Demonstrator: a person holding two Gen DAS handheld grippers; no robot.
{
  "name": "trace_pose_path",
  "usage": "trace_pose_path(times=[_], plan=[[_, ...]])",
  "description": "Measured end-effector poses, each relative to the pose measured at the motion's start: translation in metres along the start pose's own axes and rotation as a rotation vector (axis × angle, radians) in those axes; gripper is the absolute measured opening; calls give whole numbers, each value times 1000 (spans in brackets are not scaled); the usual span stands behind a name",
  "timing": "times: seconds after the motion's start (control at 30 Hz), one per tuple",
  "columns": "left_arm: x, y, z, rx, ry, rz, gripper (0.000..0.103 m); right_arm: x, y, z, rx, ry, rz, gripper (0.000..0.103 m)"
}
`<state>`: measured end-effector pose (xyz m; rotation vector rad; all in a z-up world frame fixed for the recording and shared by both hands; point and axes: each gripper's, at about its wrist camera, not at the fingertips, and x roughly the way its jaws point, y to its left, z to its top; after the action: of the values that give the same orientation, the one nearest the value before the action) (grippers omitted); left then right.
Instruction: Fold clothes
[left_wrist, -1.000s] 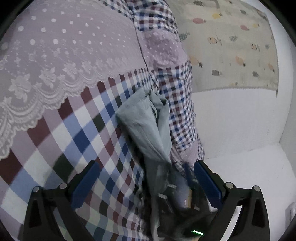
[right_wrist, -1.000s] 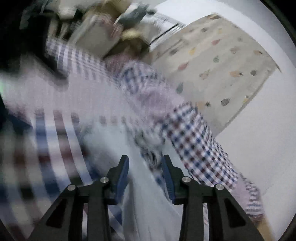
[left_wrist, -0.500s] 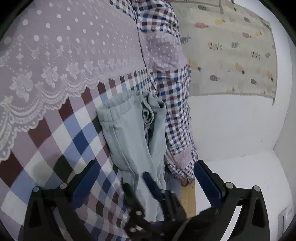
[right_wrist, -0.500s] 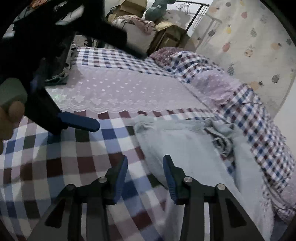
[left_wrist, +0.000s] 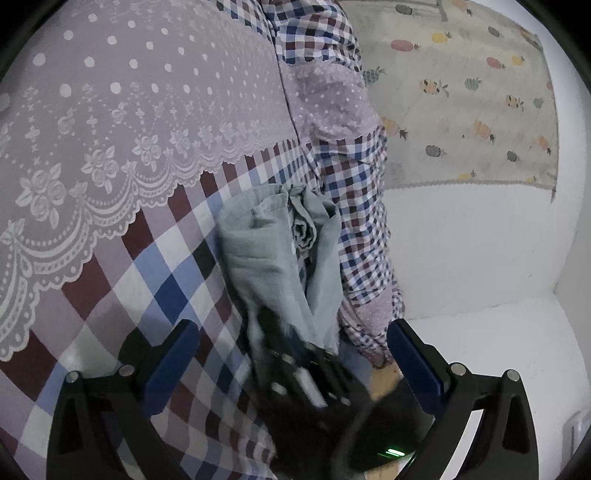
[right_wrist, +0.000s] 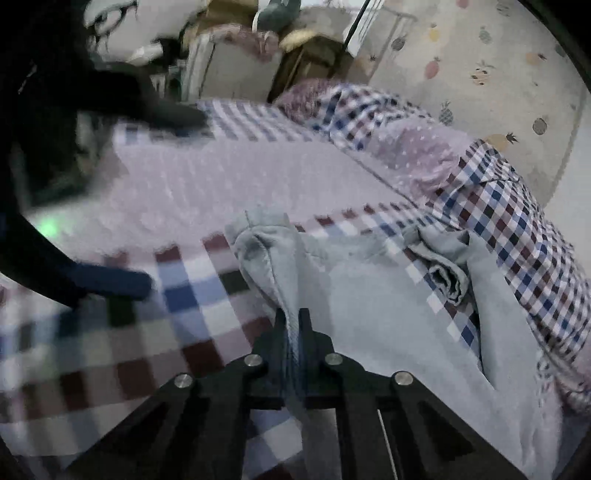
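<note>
1. The right gripper (right_wrist: 293, 325) has its two black fingers pinched tight on a raised ridge of the pale grey-blue garment (right_wrist: 369, 295), and the cloth runs straight down between the pads.
2. That pinched fold rises from the garment's near left edge, so the fabric peaks at the fingertips and falls away flat to the right.
3. The garment lies spread across the checked bedspread (right_wrist: 192, 295), close to the bed's right-hand edge, with a crumpled knot of cloth at its far right side.
4. Over to the left wrist view: the left gripper (left_wrist: 291, 354) stands wide, blue pads far apart, with nothing between them.
5. From here the garment (left_wrist: 266, 258) sits ahead of the open fingers, bunched lengthwise and running up the middle of the frame.
6. The right gripper (left_wrist: 314, 380) shows as a dark, blurred shape low between the left one's fingers, at the garment's near end.
7. Seen from the right wrist, the left gripper (right_wrist: 122, 280) hangs off to the left, blurred, one blue pad above the bedspread and clear of the garment.
8. A lilac lace panel (left_wrist: 129, 122) covers the bed beyond the garment, and a fruit-print hanging (left_wrist: 472, 103) is on the wall.
</note>
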<state>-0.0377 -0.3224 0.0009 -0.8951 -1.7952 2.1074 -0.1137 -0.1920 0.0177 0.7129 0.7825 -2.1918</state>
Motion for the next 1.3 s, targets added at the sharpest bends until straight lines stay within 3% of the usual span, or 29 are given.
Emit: trace_pose_path(times=[0.2,0.27,0.37,0.4,0.43,0.47,0.5,0.53,0.67,0.9,0.97,1.1,1.17,1.3], plan=[[11,-4,-4,25,11,-17,102,-41,17,3,-39,-45,113,3],[13,-5,-7,27,7,-22,94,-45,26,4,-55,-37,145,3],[14,1,-7,14,-14,55,50,-46,40,0,-68,-12,146,8],[14,3,-7,9,-21,82,42,-46,42,-3,-58,-8,142,10],[14,7,-6,1,-24,105,28,-49,43,-7,-41,-8,138,21],[14,11,-5,-8,-30,121,23,-53,43,-12,-23,-10,123,31],[14,15,-4,-17,-37,135,21,-60,41,-20,-6,-13,96,48],[14,17,-3,-20,-39,135,16,-66,40,-28,12,-16,66,57],[12,16,-1,-4,-62,128,9,-104,33,-93,67,44,-85,61],[7,14,5,27,-87,146,3,-201,-11,-245,261,261,-386,62],[6,13,5,37,-90,146,3,-235,-33,-287,337,332,-485,62],[4,9,5,54,-100,143,3,-323,-94,-364,789,266,-559,62],[5,7,6,61,-106,143,2,-372,-126,-410,1092,173,-623,62],[4,3,5,81,-117,148,2,-424,-150,-487,1472,-12,-658,62]])
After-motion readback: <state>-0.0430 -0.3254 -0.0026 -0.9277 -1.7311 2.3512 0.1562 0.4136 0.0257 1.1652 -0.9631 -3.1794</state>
